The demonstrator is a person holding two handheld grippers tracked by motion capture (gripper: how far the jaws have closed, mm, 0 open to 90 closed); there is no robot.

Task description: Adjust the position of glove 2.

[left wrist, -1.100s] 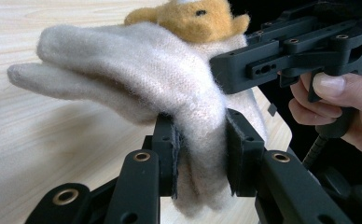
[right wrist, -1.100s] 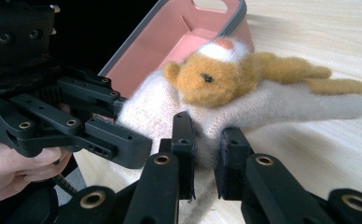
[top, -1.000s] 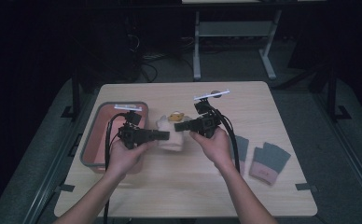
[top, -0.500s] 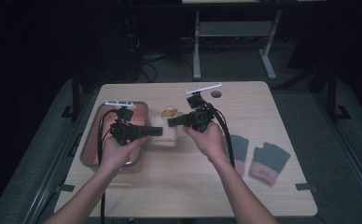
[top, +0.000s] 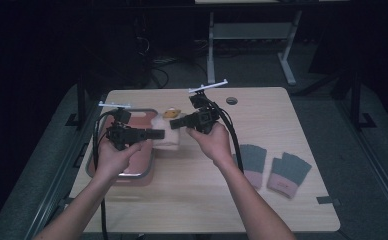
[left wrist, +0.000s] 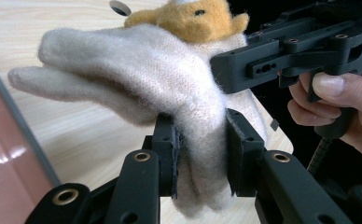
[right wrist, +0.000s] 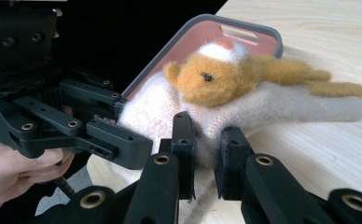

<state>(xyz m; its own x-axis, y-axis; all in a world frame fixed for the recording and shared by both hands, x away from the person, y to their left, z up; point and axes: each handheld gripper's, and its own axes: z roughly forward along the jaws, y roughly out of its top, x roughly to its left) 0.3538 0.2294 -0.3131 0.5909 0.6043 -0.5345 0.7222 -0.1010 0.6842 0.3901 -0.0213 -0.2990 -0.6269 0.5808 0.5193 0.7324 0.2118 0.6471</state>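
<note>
High view first: both grippers have the cream glove [top: 166, 134] pinched between them, lifted just beside the pink tray [top: 141, 165]. Left gripper [left wrist: 200, 144] clamps one edge of the knit, right gripper [right wrist: 206, 149] bites the other side, below the little orange bear patch [right wrist: 207, 79]. Pickup looks done; placing it remains, perhaps into the tray. Grey gloves [top: 274, 167] wait untouched.

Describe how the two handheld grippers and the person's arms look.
Both the left gripper and the right gripper are matt black, built of flat linked bars with brass-coloured pivot bushings and square black pads on the jaws. Each carries a pale thin crossbar on top and trails a thick black cable. The right gripper has a pistol-style handle with a trigger. The forearms are bare, no sleeves or gloves.
</note>
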